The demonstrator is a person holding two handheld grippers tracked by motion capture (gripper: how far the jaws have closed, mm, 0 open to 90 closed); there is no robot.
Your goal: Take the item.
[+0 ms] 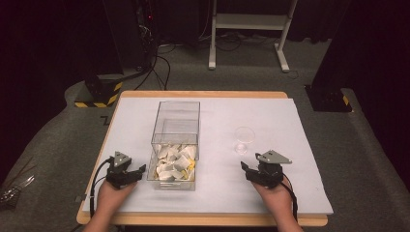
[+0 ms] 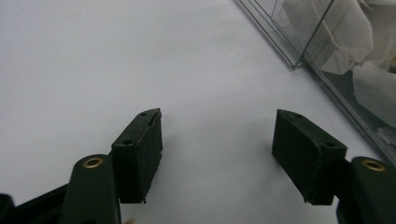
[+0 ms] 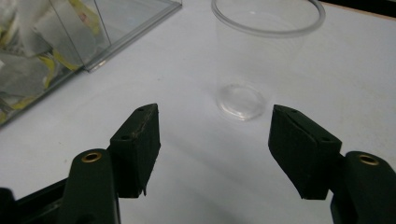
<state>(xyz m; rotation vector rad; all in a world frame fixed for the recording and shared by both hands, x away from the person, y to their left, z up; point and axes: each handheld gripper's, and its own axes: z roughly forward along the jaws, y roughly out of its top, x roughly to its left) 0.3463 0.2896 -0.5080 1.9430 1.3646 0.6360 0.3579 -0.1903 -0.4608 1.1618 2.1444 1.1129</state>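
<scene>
Clear plastic cup (image 1: pixel 244 139), round-rimmed and empty, upright on the white table cover (image 1: pixel 290 183): I see it just ahead of my right gripper (image 1: pixel 252 170), and in the right gripper view the cup (image 3: pixel 261 56) stands beyond the jaw tips, roughly centred between them and apart from both. No writing is readable on the cup; the sachets carry yellow patches whose print is too blurred to read. The transparent rectangular box (image 1: pixel 175 145), long axis running away from me, holds white paper sachets (image 1: pixel 173 164) piled at its near end. My left gripper (image 1: pixel 138 171) sits just left of that near end; in the left gripper view the box wall (image 2: pixel 327 70) runs along the upper right, close to the right-hand jaw without touching. Both pairs of jaws stand moderately apart with nothing between the pads, bare cover beneath them. Open cover lies between box and cup, and to the cup's right as far as the cover's edge; the wooden table rim (image 1: pixel 203 220) shows along the near side.
</scene>
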